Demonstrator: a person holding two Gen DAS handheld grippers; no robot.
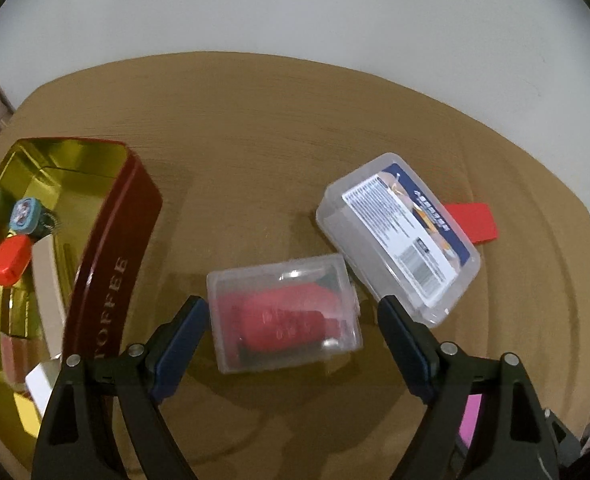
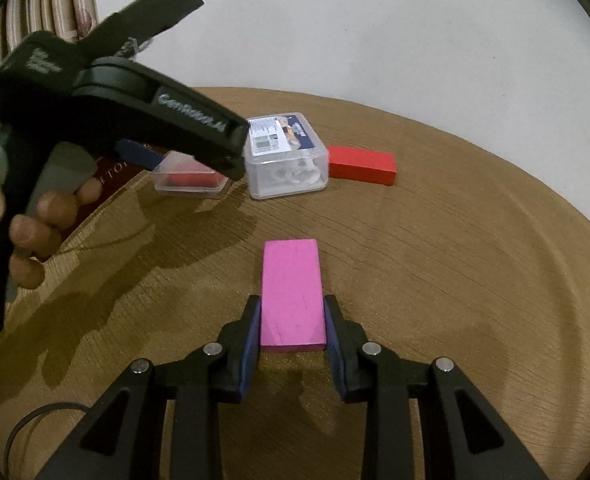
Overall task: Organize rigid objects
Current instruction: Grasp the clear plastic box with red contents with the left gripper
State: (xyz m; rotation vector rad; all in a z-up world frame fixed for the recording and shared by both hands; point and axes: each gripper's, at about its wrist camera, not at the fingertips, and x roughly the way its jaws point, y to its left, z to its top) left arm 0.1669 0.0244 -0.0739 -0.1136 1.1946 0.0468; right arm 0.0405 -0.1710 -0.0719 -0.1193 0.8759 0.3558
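Clear plastic formed the small lidded case with a red item inside [image 1: 285, 312], which lay on the round brown wooden table [image 1: 255, 128] between the spread, released fingers of our left gripper [image 1: 291, 320], neither pad touching it. We judged it light, stiff and slick, best pinched across its short sides, low on the walls. Our right gripper [image 2: 293, 322] was clenched on the pink rectangular block [image 2: 293, 294], rigid and flat-sided. Just left stood the open red toffee tin with gold lining [image 1: 111, 280], the likely destination
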